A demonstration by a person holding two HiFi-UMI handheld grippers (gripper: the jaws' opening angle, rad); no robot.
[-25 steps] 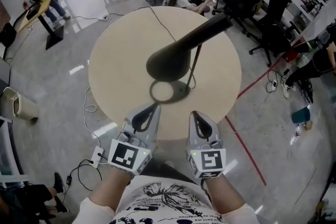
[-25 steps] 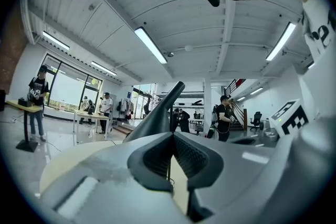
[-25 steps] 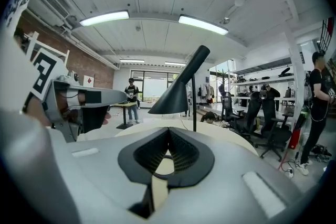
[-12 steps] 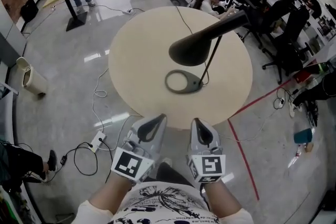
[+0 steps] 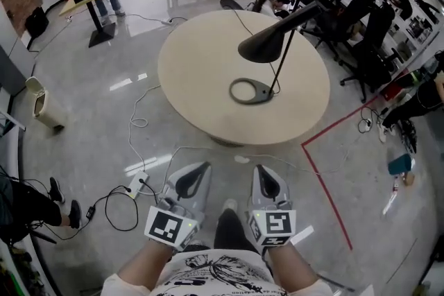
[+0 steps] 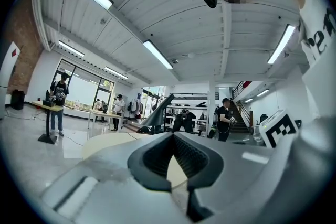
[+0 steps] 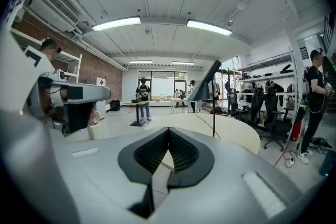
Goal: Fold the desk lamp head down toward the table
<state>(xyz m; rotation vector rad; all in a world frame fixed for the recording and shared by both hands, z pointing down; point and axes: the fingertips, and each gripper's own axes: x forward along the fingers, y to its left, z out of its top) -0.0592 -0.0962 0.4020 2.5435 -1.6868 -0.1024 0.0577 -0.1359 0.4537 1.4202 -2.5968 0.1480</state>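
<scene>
Both seemingly closed, left tongs [image 5: 204, 164], right tongs [image 5: 261, 167], lamp [image 5: 268, 45] on table [image 5: 201, 80]

desk lamp [image 5: 274, 45]: black | worktop [image 5: 201, 80]: pale beige, plain | left gripper [image 5: 203, 165], right gripper [image 5: 259, 168]: grey, black-and-white square markers | floor [image 5: 104, 100]: glossy grey | tape line [image 5: 324, 190]: red | shirt [image 5: 215, 274]: white, black print

Red tape line [image 5: 326, 184] crossed glossy floor [image 5: 83, 80] at right; white power strip [image 5: 137, 184] with black cables [image 5: 111, 208] lay left; pale bin [image 5: 40, 104] farther left; black office chairs [image 5: 371, 35] upper right.
</scene>
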